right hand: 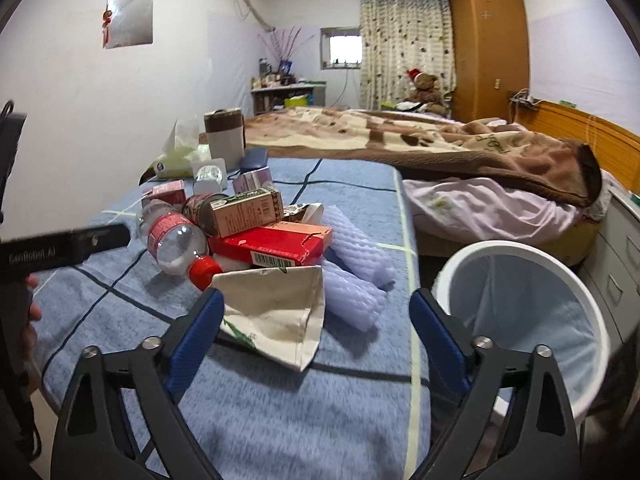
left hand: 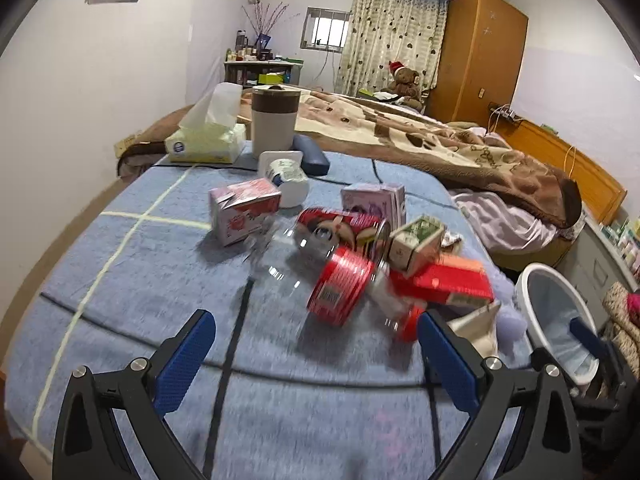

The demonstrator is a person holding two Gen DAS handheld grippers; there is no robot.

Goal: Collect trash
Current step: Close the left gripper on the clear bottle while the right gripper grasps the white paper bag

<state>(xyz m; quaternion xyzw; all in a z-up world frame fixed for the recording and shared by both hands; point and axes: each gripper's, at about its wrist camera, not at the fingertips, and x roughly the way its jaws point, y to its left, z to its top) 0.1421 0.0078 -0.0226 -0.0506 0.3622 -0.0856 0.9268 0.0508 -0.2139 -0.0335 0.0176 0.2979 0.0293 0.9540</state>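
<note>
Trash lies piled on a blue checked cloth (left hand: 132, 280): a clear bottle with red label (left hand: 340, 292) (right hand: 176, 240), a red carton (left hand: 440, 284) (right hand: 272, 246), a green-and-white box (left hand: 416, 240) (right hand: 248, 210), a pink carton (left hand: 244, 210), a purple carton (left hand: 374, 200), a white cup (left hand: 286, 178), a cream wrapper (right hand: 276, 312) and lilac foam netting (right hand: 356, 264). My left gripper (left hand: 316, 336) is open just before the bottle. My right gripper (right hand: 316, 316) is open over the wrapper. A white bin (right hand: 520, 320) (left hand: 556, 312) stands at the right.
A tissue pack (left hand: 206, 140), a grey-brown canister (left hand: 274, 120) and a dark blue case (left hand: 310, 154) stand at the cloth's far end. A bed with a brown blanket (left hand: 440, 140) lies beyond. Drawers (right hand: 624, 248) stand right of the bin.
</note>
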